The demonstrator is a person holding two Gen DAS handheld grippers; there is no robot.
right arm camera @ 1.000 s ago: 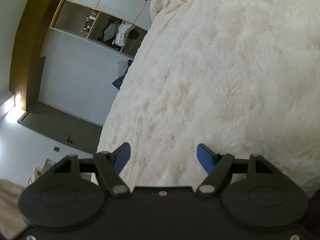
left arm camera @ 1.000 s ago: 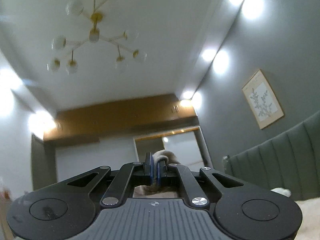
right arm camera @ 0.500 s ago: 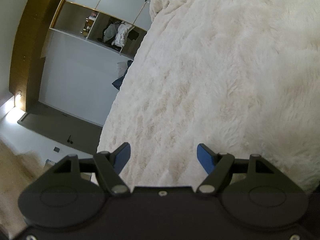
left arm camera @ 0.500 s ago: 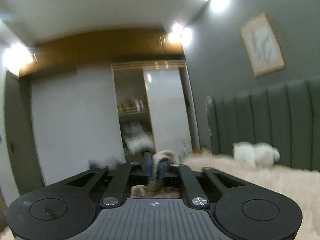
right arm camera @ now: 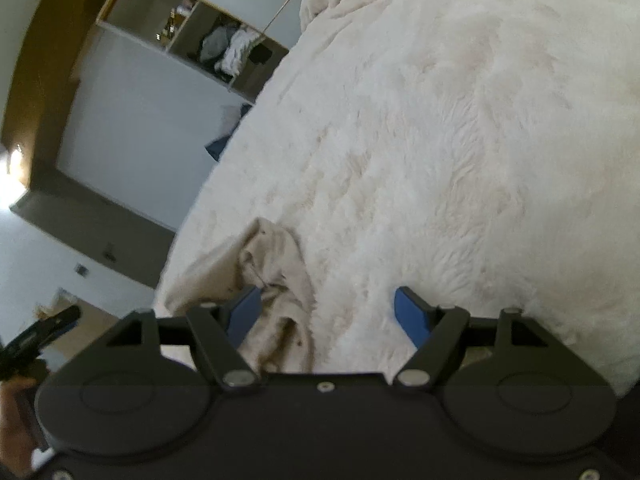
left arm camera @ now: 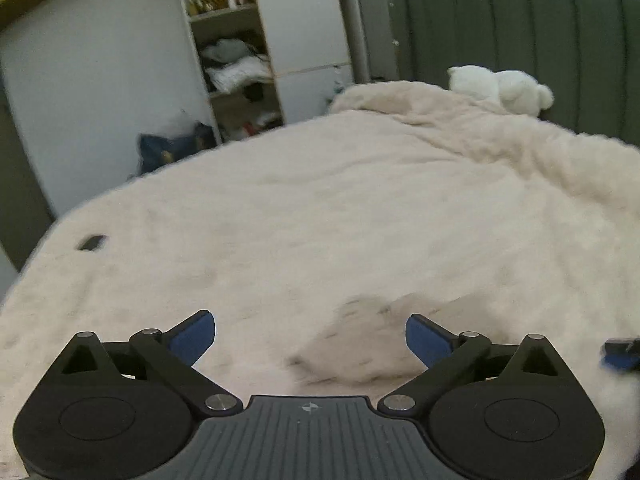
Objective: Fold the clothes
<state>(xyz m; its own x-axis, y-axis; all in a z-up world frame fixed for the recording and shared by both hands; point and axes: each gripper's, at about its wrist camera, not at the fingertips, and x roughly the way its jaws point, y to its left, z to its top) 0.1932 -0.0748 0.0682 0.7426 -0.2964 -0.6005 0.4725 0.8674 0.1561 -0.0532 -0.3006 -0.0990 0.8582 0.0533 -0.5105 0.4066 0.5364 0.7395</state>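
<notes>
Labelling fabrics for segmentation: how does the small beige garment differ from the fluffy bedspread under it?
Colour: the beige garment is a darker tan; the fluffy bedspread is cream white.
Texture: the garment looks thin and flat-woven with creases; the bedspread has long shaggy pile.
Pose: the garment lies crumpled in a small heap near the bed's edge; the bedspread is spread across the whole bed.
Both are soft pale textiles.

no readable text, labels or numbers anywhere in view

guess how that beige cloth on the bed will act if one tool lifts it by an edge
The beige cloth lies crumpled in soft folds, so it will probably hang limp. It looks thin, likely light. The furry blanket under it may drag on it slightly.
</notes>
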